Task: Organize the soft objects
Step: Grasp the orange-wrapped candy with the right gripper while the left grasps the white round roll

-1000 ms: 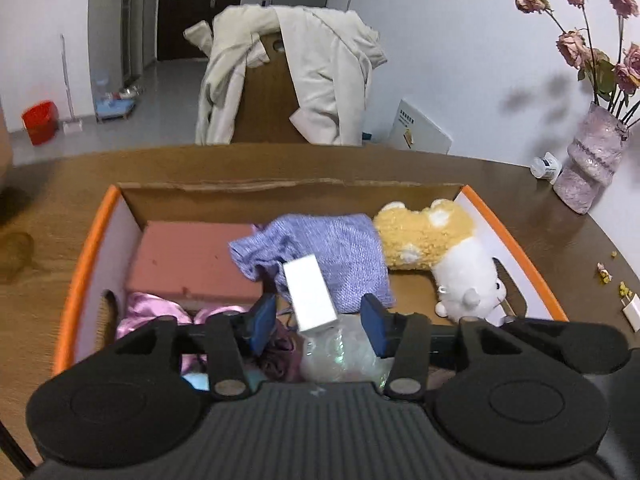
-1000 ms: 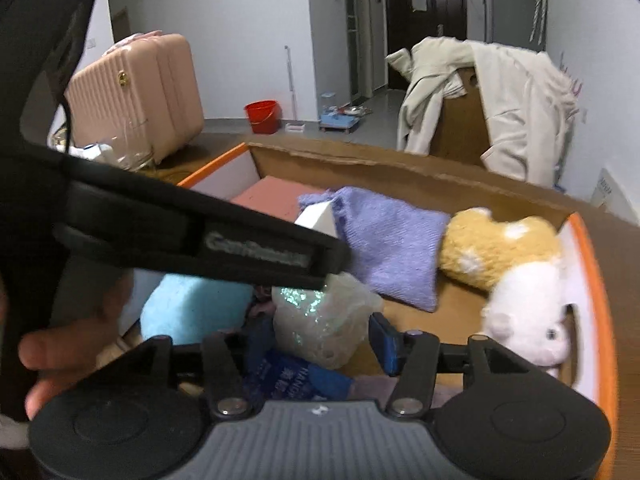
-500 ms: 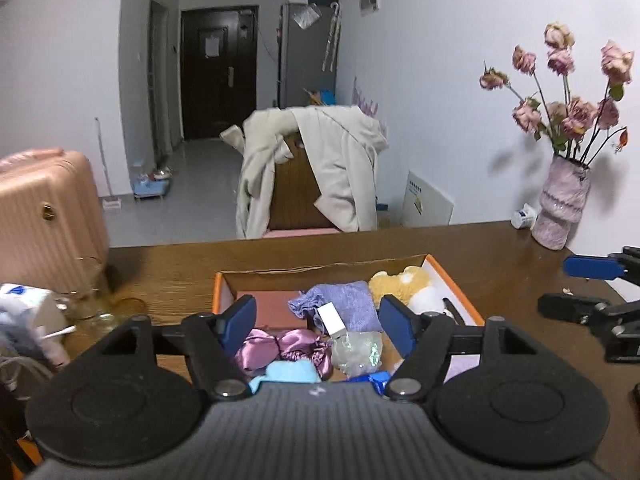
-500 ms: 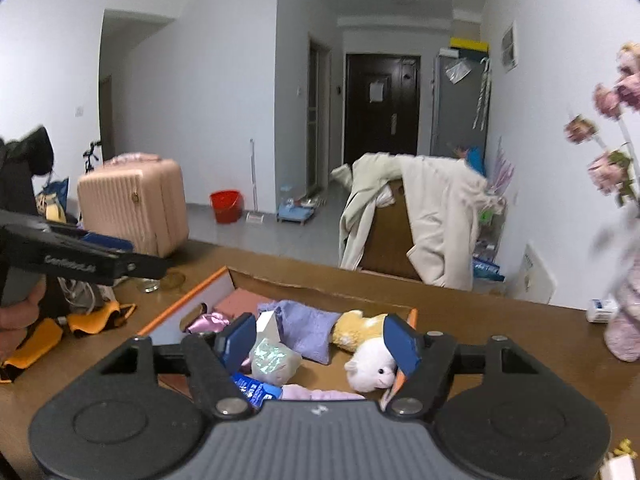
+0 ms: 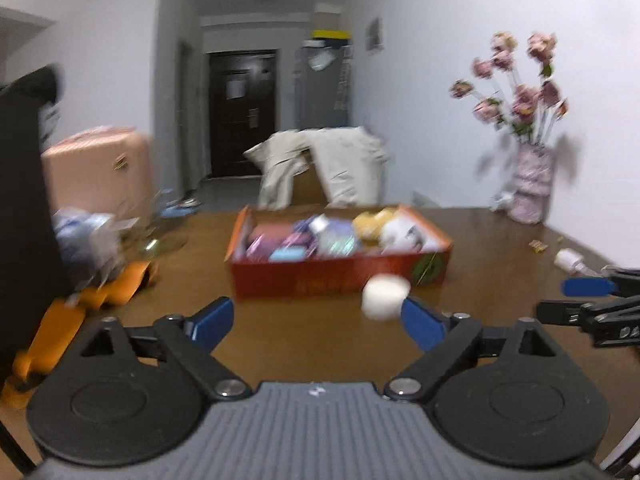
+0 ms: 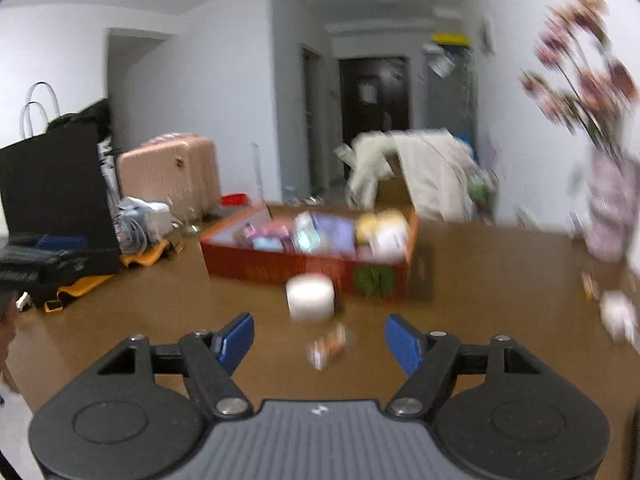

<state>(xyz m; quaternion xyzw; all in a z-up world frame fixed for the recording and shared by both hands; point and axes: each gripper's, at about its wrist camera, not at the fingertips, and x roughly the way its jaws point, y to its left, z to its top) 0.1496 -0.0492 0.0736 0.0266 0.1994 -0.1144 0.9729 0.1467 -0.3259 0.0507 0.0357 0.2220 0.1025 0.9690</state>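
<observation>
An orange cardboard box (image 5: 340, 276) (image 6: 280, 266) stands mid-table, filled with soft things: a purple cloth (image 6: 336, 232), a yellow and white plush (image 5: 384, 224) (image 6: 384, 232), pink and blue items. A white round soft object (image 5: 385, 295) (image 6: 311, 295) lies on the table in front of the box. My left gripper (image 5: 316, 320) is open and empty, well back from the box. My right gripper (image 6: 320, 340) is open and empty, also back from it; it shows at the right edge of the left wrist view (image 5: 592, 300). Both views are blurred.
A vase of pink flowers (image 5: 528, 184) stands at the table's far right. Small bits (image 5: 568, 258) lie near it. A small wrapped item (image 6: 328, 348) lies before my right gripper. Orange cloth and clutter (image 5: 92, 288) sit at the left. A coat-draped chair (image 5: 320, 168) stands behind.
Both grippers have pulled back and away from the box, from just over its contents to well in front of it. Both jaws have opened wider.
</observation>
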